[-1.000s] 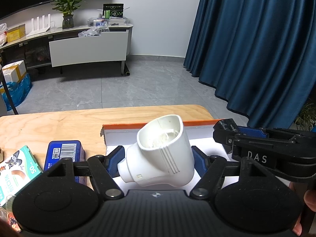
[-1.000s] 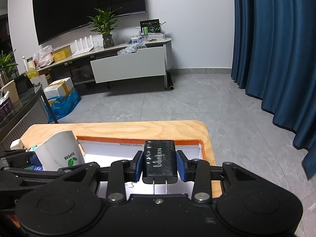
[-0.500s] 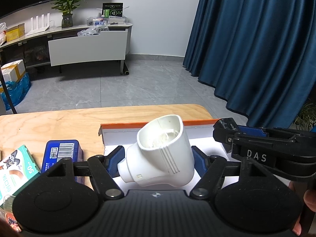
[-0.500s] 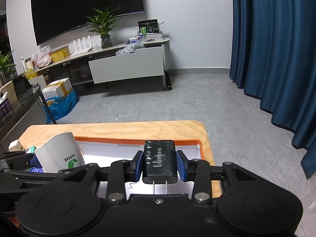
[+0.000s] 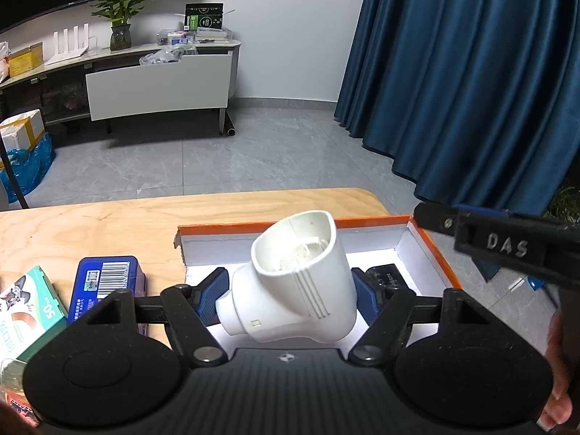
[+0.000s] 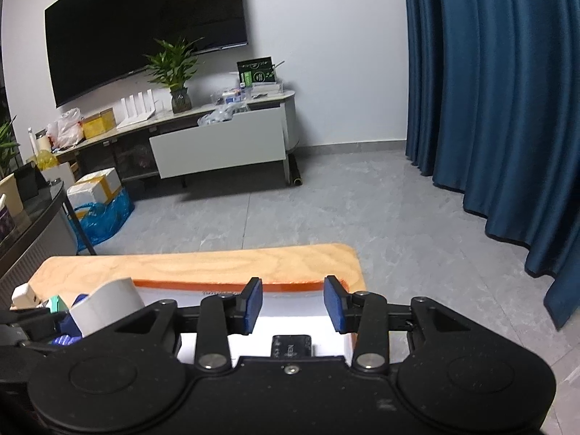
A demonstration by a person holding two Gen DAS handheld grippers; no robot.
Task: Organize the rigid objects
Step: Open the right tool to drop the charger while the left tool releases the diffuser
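My left gripper (image 5: 290, 299) is shut on a white plug adapter (image 5: 293, 282) and holds it over the near left part of the orange-rimmed white box (image 5: 431, 250). My right gripper (image 6: 293, 305) is open and empty above the same box (image 6: 308, 284). A black UGREEN charger (image 6: 293, 345) lies on the box floor just below the right gripper; it also shows in the left wrist view (image 5: 386, 277), right of the adapter. The right gripper shows at the right of the left wrist view (image 5: 507, 246).
A blue box with a barcode (image 5: 105, 282) and a green-and-white cartoon box (image 5: 25, 308) lie on the wooden table (image 5: 108, 224) left of the orange box. The table's far edge drops to the grey floor.
My right gripper has opened and risen, and the black charger now lies in the box. The left gripper still holds the white adapter in about the same place.
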